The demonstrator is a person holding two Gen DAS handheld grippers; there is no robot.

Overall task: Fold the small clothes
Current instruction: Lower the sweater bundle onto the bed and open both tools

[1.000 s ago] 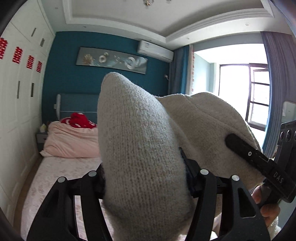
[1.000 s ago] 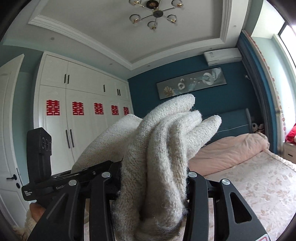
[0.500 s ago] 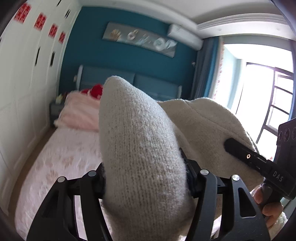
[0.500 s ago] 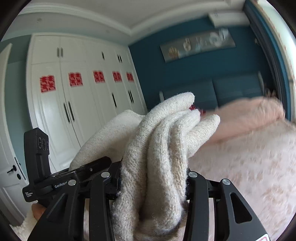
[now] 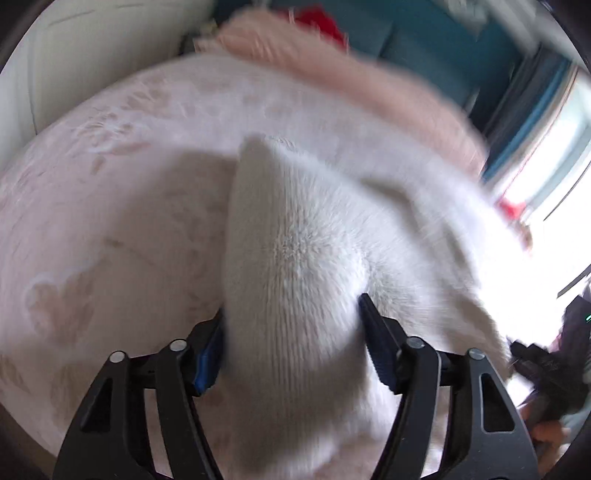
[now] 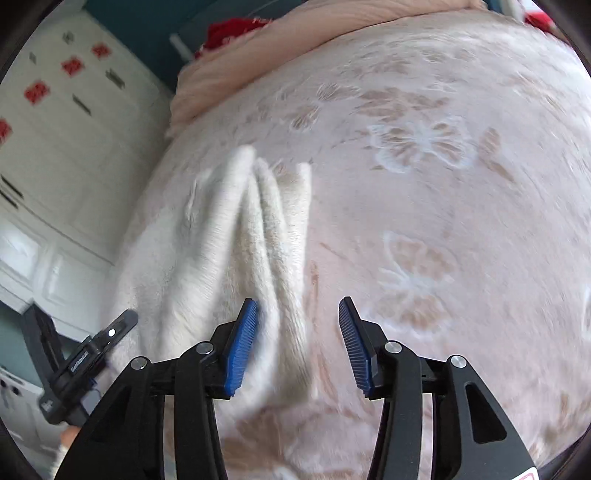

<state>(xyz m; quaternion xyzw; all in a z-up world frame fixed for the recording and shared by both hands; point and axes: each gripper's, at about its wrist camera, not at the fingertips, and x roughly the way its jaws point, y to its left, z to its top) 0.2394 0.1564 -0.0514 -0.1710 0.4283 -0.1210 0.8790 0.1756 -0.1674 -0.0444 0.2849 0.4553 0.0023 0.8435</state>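
A cream knit garment (image 5: 295, 266) bulges between the blue pads of my left gripper (image 5: 291, 339), which is wide around it; I cannot tell if the pads press it. It spreads right over the pink floral bedspread (image 5: 110, 221). In the right wrist view the same garment (image 6: 236, 251) lies bunched in folds on the bedspread (image 6: 443, 184). My right gripper (image 6: 297, 336) is open, and the cloth lies by its left pad and free of the right one. The left gripper (image 6: 85, 365) shows at the lower left there, the right gripper (image 5: 546, 365) at the lower right in the left wrist view.
A pink quilt (image 5: 351, 66) and a red item (image 6: 229, 29) lie at the head of the bed. White wardrobe doors (image 6: 55, 147) stand to the left. A bright window (image 5: 546, 166) is on the right.
Both grippers have swung down from facing the room to facing the bed. The garment has come down onto the bedspread. My right gripper has opened and let go of it.
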